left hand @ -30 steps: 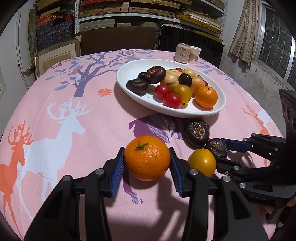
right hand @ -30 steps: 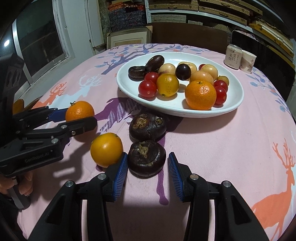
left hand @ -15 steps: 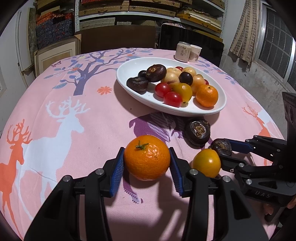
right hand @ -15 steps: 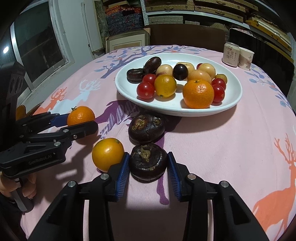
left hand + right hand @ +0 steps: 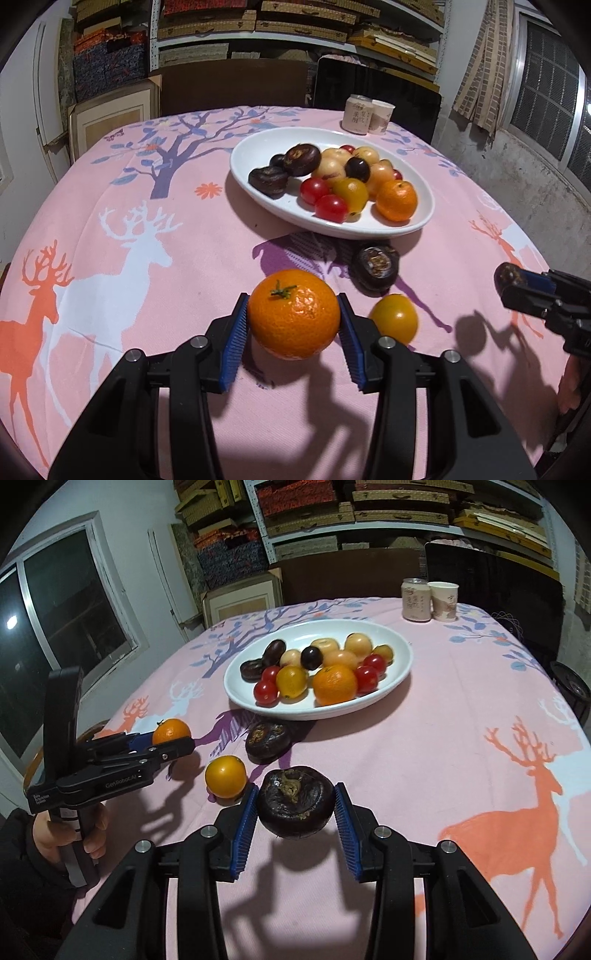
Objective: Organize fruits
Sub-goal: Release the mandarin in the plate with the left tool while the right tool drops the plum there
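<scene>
Far left: left gripper clamped on a mandarin, blue pads pressing both sides, lifted just above the pink deer tablecloth. Next: a small yellow-orange fruit and a dark water chestnut lying on the cloth, just before the white oval plate heaped with fruit. Far right: right gripper, jaws just closed further, gripping another water chestnut, raised off the cloth.

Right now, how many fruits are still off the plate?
4: a tangerine in the left claw, a dark fruit in the right claw, plus a yellow fruit and another dark one on the tablecloth.
</scene>
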{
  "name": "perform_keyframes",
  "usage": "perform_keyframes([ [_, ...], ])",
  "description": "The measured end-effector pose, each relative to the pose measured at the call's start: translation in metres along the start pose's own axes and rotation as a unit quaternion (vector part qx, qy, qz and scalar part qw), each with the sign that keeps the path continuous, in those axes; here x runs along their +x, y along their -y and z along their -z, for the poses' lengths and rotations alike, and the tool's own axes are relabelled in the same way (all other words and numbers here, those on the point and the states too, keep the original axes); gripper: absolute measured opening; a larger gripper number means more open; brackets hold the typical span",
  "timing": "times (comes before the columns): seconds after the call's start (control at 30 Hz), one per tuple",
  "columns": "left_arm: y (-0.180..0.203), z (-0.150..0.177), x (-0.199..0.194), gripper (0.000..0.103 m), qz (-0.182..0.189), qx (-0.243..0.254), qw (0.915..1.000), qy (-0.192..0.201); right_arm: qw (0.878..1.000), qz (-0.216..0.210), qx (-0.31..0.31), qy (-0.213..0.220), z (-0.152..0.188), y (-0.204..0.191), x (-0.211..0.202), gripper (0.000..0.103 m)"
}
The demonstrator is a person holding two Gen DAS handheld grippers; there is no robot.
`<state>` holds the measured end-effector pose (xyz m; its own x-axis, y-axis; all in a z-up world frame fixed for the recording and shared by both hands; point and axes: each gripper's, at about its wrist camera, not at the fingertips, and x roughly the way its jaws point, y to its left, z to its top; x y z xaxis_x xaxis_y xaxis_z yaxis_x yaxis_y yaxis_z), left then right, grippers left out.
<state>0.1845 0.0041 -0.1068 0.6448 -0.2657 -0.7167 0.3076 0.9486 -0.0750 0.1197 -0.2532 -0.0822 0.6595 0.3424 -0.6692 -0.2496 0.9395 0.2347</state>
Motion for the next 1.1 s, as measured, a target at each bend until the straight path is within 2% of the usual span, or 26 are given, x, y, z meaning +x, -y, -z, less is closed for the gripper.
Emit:
perform_keyframes([
  [0.17,0.01,-0.008,-0.011,0.045,0.005,0.006,1.0,0.005,1.0,0.004,0.016,0.01,-0.013,0.016,-0.009,0.042],
  [0.37,0.019,-0.047,-0.003,0.045,0.002,0.01,0.9999,0.011,0.999,-0.001,0.034,0.025,-0.049,0.029,-0.006,0.042],
  [0.6,0.022,-0.091,0.05,0.045,-0.011,0.006,0.9999,-0.009,0.998,0.0,0.054,0.024,-0.103,0.039,0.038,0.042],
  [0.83,0.02,-0.103,0.091,0.046,-0.02,0.006,0.9994,-0.029,0.999,0.01,0.04,0.008,-0.142,0.029,0.095,0.042],
  [0.9,0.017,-0.104,0.094,0.046,-0.022,0.003,0.9994,-0.027,0.999,0.004,0.041,0.003,-0.146,0.028,0.106,0.042],
  [0.97,0.014,-0.104,0.092,0.05,-0.021,-0.002,0.9995,-0.024,0.999,0.01,0.04,0.003,-0.146,0.028,0.111,0.045],
  [1.03,0.013,-0.103,0.085,0.06,-0.025,-0.001,0.9996,-0.012,0.999,0.006,0.042,0.008,-0.143,0.028,0.107,0.047],
  [1.1,0.014,-0.101,0.074,0.06,-0.026,0.003,0.9997,0.0,0.999,0.006,0.042,0.012,-0.137,0.027,0.098,0.047],
])
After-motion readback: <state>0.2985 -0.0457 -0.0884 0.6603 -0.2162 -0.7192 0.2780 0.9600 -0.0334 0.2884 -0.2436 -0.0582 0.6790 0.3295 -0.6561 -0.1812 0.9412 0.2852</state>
